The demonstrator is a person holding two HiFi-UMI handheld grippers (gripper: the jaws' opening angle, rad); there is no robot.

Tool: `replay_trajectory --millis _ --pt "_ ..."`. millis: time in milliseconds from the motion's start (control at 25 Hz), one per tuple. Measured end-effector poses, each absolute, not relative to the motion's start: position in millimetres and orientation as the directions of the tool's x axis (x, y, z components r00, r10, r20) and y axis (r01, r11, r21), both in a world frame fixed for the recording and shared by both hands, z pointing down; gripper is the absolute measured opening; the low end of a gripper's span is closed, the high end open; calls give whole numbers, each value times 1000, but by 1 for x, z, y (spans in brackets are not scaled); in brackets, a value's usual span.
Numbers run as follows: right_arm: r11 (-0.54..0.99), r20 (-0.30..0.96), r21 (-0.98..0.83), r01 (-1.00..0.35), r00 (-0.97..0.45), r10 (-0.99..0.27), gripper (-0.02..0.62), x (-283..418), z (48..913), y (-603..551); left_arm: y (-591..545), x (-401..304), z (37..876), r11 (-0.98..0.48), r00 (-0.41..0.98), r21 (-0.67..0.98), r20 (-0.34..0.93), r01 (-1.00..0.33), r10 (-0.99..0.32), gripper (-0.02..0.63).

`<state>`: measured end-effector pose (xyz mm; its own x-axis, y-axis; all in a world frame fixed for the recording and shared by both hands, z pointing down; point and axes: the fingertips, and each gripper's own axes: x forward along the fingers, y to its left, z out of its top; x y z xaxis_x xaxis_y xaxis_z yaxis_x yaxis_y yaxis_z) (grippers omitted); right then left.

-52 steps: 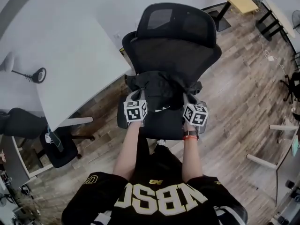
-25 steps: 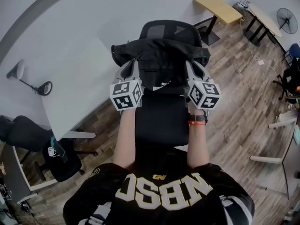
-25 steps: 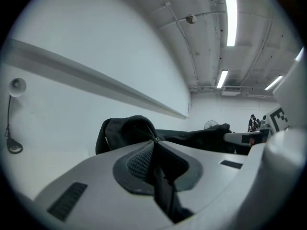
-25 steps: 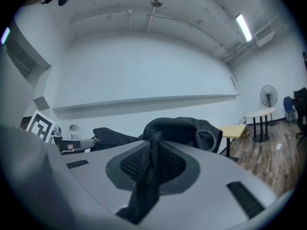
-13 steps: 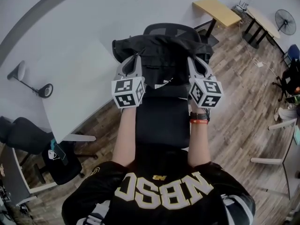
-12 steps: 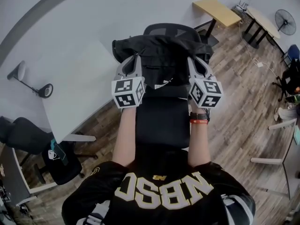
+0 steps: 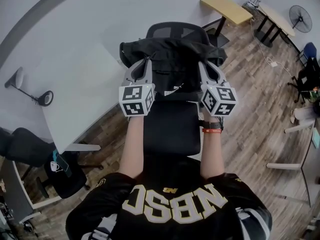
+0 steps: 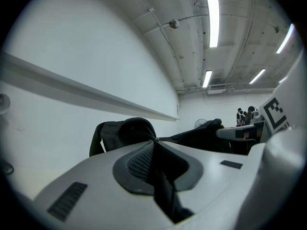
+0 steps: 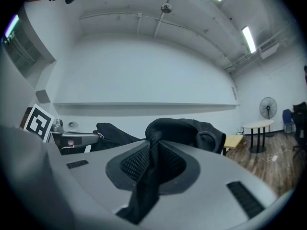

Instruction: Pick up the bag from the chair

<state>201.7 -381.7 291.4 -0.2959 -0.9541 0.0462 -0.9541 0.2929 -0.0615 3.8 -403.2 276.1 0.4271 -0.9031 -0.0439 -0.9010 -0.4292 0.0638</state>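
Seen in the head view, the person stands at the black chair (image 7: 168, 129) with the black bag (image 7: 172, 64) stretched between 2 grippers in front of the backrest, the left gripper (image 7: 144, 63) at one edge and the right gripper (image 7: 202, 64) at the other. In the left gripper view, that gripper's jaws are pressed together on a fold of the bag's dark fabric (image 8: 160, 176), and the rest bulges beyond the tips. The right gripper view shows much the same: the jaws are clamped on a strip of black fabric (image 9: 146, 186) that hangs down between them, and the bag's bulk sits just past them.
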Motion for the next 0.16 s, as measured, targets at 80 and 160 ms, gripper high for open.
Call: replay_trajectory --millis 80,160 --pt "293 47 -68 -954 -296 -954 57 209 293 -376 -398 14 276 -439 437 49 -46 -897 -898 37" --pt "292 49 -73 -954 -296 -954 58 216 296 -369 -392 23 276 -447 445 39 -45 -894 -894 37"
